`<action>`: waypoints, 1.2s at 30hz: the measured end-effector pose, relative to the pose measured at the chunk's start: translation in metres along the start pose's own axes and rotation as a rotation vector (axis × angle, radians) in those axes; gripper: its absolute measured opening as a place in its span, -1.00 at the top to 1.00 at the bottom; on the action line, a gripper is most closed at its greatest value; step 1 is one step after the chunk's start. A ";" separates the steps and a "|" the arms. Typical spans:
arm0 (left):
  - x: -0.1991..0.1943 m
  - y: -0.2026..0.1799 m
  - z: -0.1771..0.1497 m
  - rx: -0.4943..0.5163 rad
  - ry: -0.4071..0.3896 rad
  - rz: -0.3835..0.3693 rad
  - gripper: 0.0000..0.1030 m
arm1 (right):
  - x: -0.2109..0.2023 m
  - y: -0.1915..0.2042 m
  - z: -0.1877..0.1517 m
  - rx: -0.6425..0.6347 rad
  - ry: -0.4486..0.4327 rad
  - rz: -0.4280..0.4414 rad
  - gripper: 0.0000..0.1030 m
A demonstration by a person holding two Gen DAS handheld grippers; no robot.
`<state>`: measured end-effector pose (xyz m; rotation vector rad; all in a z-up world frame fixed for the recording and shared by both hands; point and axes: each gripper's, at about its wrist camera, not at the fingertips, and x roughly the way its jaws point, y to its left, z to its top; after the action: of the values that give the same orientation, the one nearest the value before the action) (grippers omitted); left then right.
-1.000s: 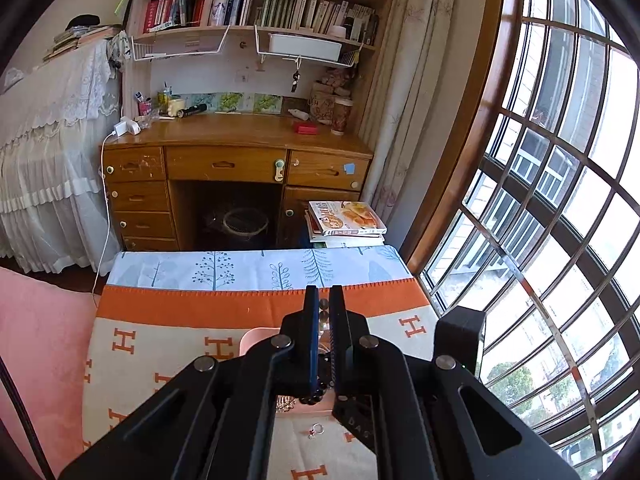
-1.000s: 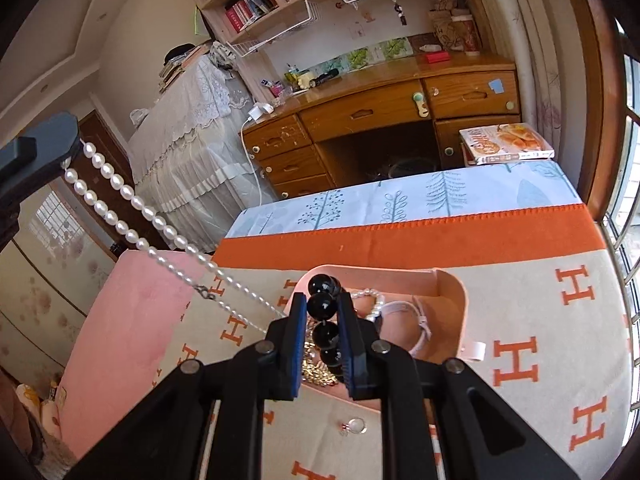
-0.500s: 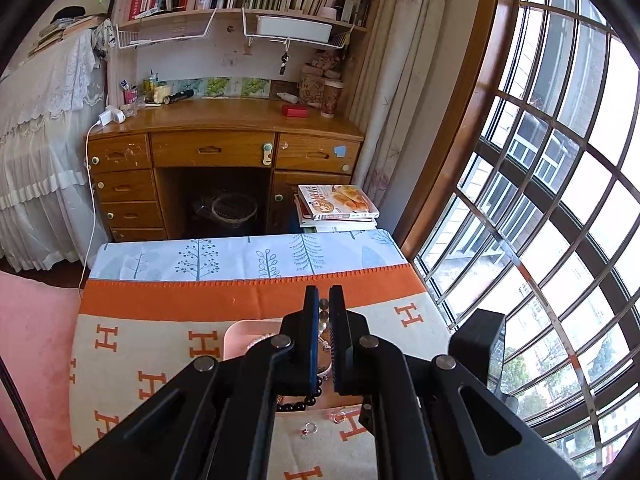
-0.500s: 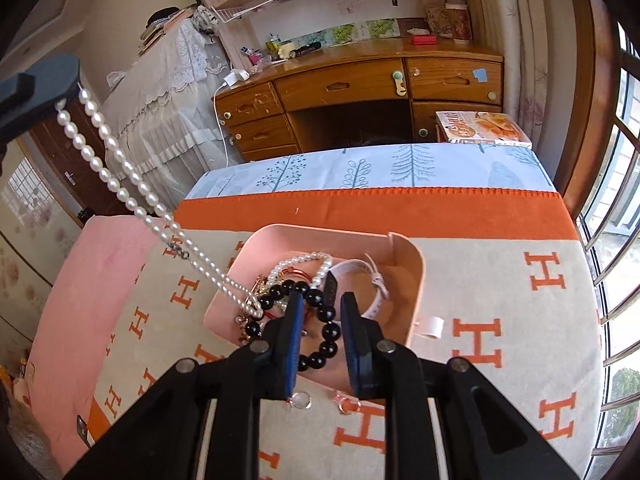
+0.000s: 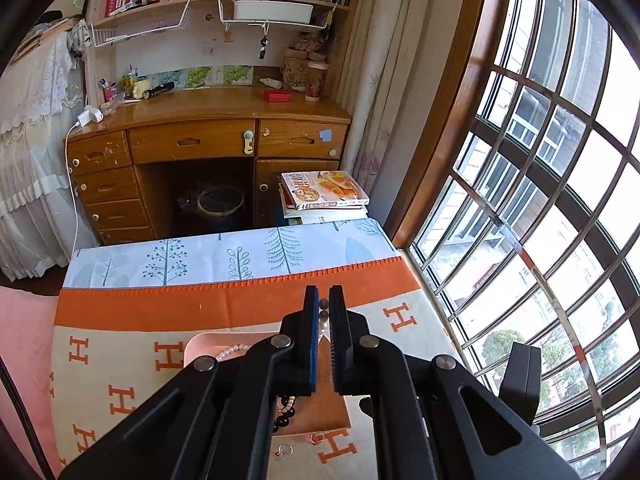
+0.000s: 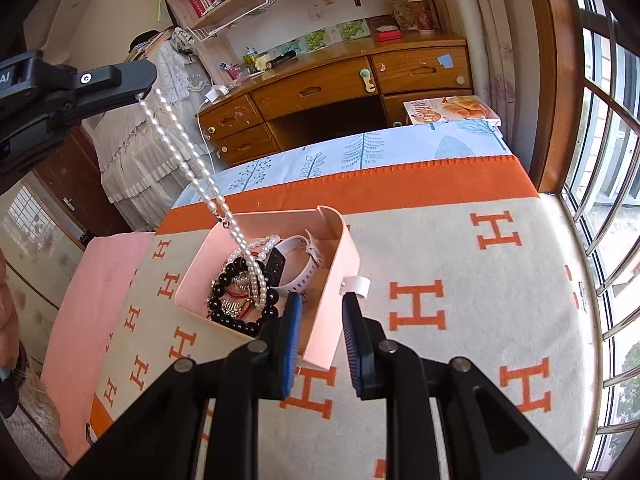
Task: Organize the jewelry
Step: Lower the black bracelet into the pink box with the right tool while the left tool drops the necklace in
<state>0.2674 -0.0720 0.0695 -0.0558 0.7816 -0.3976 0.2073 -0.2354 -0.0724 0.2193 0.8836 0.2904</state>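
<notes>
A pink tray (image 6: 340,240) sits on the orange H-patterned blanket (image 6: 480,280). It holds a black bead bracelet (image 6: 236,322), a white watch (image 6: 304,254) and other tangled jewelry. My left gripper (image 5: 324,300) is shut on a white pearl necklace (image 6: 188,152) and holds it high; the strand hangs down into the tray. That gripper also shows at the upper left of the right wrist view (image 6: 120,80). My right gripper (image 6: 320,308) is open and empty, its jaws straddling the tray's near right wall. The tray also shows in the left wrist view (image 5: 200,346).
Small rings (image 5: 316,438) lie on the blanket in front of the tray. A white tag (image 6: 356,284) sticks out from the tray's right wall. A wooden desk (image 5: 208,148) and stacked books (image 5: 324,194) stand beyond the bed. A barred window (image 5: 540,200) runs along the right.
My right gripper has opened and let the black bead bracelet go into the tray. My left gripper has risen, still holding the pearl necklace above the tray.
</notes>
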 end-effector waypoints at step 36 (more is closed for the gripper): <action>0.011 0.027 0.000 -0.137 -0.073 -0.052 0.92 | 0.014 0.004 -0.014 -0.038 0.016 0.018 0.60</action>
<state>0.2831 -0.0511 0.0567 -0.2185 0.7353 -0.3889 0.2038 -0.2260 -0.0897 0.1902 0.8911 0.3261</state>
